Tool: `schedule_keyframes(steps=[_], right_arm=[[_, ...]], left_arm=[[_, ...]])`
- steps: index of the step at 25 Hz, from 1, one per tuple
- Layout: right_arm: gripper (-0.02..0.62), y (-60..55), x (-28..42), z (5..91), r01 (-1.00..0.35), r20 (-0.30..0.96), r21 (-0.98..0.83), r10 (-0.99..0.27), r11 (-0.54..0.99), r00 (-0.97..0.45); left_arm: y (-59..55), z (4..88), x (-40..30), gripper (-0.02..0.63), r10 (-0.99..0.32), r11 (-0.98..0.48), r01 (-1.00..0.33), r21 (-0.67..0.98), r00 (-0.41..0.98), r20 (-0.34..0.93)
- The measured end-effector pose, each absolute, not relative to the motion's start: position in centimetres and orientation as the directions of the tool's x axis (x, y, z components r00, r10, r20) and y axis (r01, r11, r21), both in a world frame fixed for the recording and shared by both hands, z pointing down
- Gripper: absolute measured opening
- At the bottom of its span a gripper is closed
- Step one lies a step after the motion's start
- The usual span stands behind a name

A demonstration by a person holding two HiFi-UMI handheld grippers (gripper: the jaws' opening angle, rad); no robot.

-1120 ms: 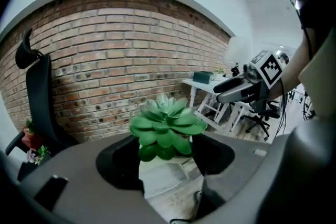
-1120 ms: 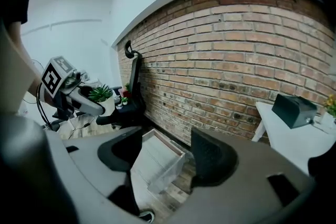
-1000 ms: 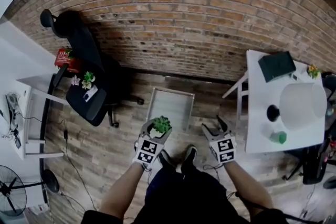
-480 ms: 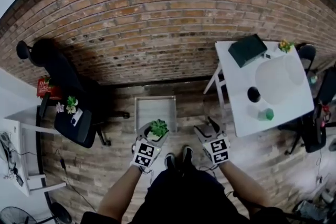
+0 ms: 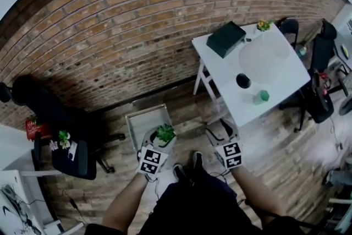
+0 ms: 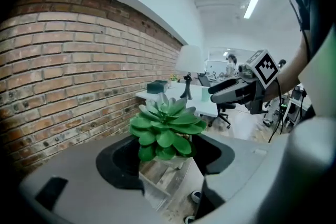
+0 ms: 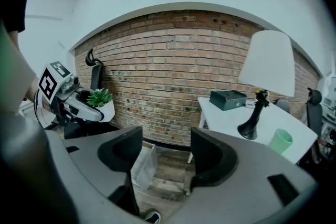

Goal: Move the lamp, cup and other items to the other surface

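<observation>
My left gripper (image 5: 159, 143) is shut on a small white pot with a green succulent (image 5: 165, 132), carried above the wooden floor; the succulent (image 6: 165, 126) fills the space between the jaws in the left gripper view. My right gripper (image 5: 223, 130) is open and holds nothing, and it (image 7: 165, 152) faces the brick wall. On the white table (image 5: 286, 85) at the upper right stand a white-shaded lamp (image 5: 264, 55), a green cup (image 5: 263, 96), a dark box (image 5: 226, 38) and a small plant (image 5: 264, 25). In the right gripper view the lamp (image 7: 268, 63) and the cup (image 7: 281, 140) are at the right.
A white open frame (image 5: 146, 125) lies on the floor by the brick wall (image 5: 137, 25), just ahead of the grippers. A black office chair (image 5: 71, 154) at the left carries a small plant and other items. Dark chairs (image 5: 322, 99) stand beyond the table.
The view has swung to the right: the white table has come toward the middle and the black chair has slid to the lower left. Both grippers stay as they were, the succulent still held.
</observation>
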State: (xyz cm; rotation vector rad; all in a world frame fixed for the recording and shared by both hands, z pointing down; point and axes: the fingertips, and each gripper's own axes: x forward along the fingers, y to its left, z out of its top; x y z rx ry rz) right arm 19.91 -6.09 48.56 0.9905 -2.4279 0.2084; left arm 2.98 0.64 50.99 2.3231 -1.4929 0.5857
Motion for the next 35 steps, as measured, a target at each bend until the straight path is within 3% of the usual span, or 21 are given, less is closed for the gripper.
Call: schedule_keyframes(steps=[13, 35], right_arm=[[0.291, -7.1, 32.4, 48.5, -0.836, 0.491, 0.032, -0.737, 0.547, -0.464], [0.290, -14.9, 53.5, 50.9, -0.869, 0.540, 0.024, -0.738, 0.494, -0.405]], left_arm=[[-4.1, 50.3, 13.7, 0.268, -0.707, -0.570, -0.821, 0.026, 0.507, 0.492], [-18.3, 52.4, 34.5, 0.268, -0.697, -0.594, -0.804, 0.002, 0.516, 0.499]])
